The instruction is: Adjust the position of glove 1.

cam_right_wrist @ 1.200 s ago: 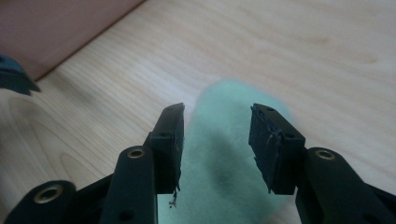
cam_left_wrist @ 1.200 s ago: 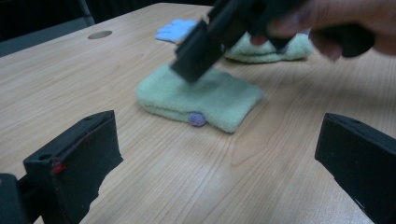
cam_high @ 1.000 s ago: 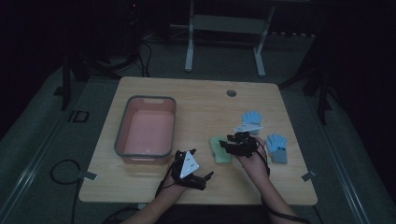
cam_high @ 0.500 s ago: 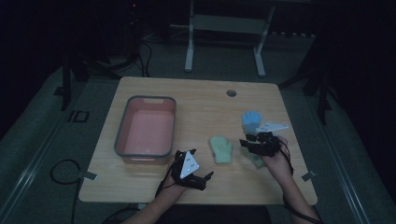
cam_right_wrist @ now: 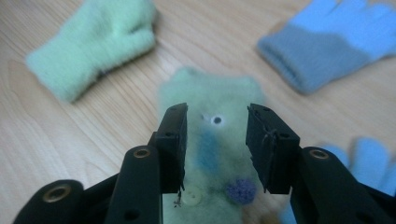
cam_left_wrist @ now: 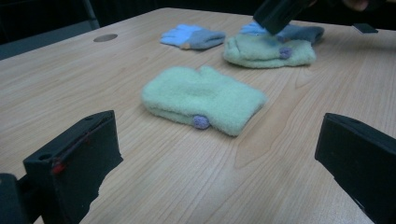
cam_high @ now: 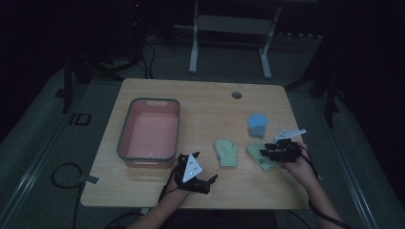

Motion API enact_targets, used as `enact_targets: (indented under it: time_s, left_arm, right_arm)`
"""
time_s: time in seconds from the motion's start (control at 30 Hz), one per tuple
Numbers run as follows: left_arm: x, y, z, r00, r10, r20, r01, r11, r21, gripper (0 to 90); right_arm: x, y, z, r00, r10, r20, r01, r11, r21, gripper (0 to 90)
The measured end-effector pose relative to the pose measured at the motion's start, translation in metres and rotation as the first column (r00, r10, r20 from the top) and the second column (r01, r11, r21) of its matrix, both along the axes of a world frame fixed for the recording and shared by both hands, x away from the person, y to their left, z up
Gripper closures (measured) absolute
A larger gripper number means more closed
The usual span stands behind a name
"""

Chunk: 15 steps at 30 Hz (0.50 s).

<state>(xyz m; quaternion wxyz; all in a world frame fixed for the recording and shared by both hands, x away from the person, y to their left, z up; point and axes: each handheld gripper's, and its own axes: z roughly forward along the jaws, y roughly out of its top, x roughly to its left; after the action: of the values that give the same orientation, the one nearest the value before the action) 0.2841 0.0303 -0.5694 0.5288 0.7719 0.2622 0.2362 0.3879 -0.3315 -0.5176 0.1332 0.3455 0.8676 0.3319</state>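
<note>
Two pale green mittens and two blue gloves lie on the wooden table. My right gripper hovers low over the right-hand green mitten. Its jaws have just been closing a little and stand apart, with nothing pressed between them. The other green mitten lies flat in front of my left gripper, which rests wide open and empty. One blue glove lies farther back. The second blue glove lies beside the right hand.
A pink bin with a grey rim stands on the left half of the table. A round cable hole sits near the far edge. A metal stand is on the floor beyond the table.
My right gripper has moved to the right, from beside the middle green mitten to over the right-hand one. The left gripper has stayed put.
</note>
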Motion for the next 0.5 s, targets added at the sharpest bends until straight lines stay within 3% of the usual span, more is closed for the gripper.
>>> enact_targets:
  time_s: [0.07, 0.13, 0.27, 0.43, 0.5]
  left_arm:
    - [0.0, 0.0, 0.0, 1.0, 0.0, -0.001, 0.0, 1.0, 0.0, 0.2]
    - [0.0, 0.0, 0.0, 1.0, 0.001, 0.0, -0.001, 1.0, 0.002, 0.2]
    - [0.0, -0.001, 0.0, 1.0, 0.004, 0.003, -0.004, 1.0, 0.006, 0.2]
    - [-0.002, -0.001, 0.0, 0.9999, 0.0, 0.015, -0.001, 1.0, 0.007, 0.2]
    - [-0.002, -0.001, 0.0, 0.9998, 0.006, 0.021, -0.006, 1.0, 0.004, 0.2]
  right_arm:
    - [0.005, -0.001, -0.008, 0.999, 0.001, -0.044, -0.001, 1.0, 0.008, 55.9]
    - [0.007, 0.001, -0.02, 0.9985, -0.007, -0.054, 0.004, 0.9984, -0.056, 51.2]
    - [0.005, -0.004, -0.025, 0.9988, -0.011, -0.048, 0.011, 0.9999, -0.002, 53.5]
    - [0.0, -0.002, -0.027, 0.9983, -0.02, -0.054, 0.021, 0.9995, 0.023, 71.2]
    - [-0.003, 0.0, -0.027, 0.9971, -0.052, -0.055, 0.054, 0.998, 0.032, 75.9]
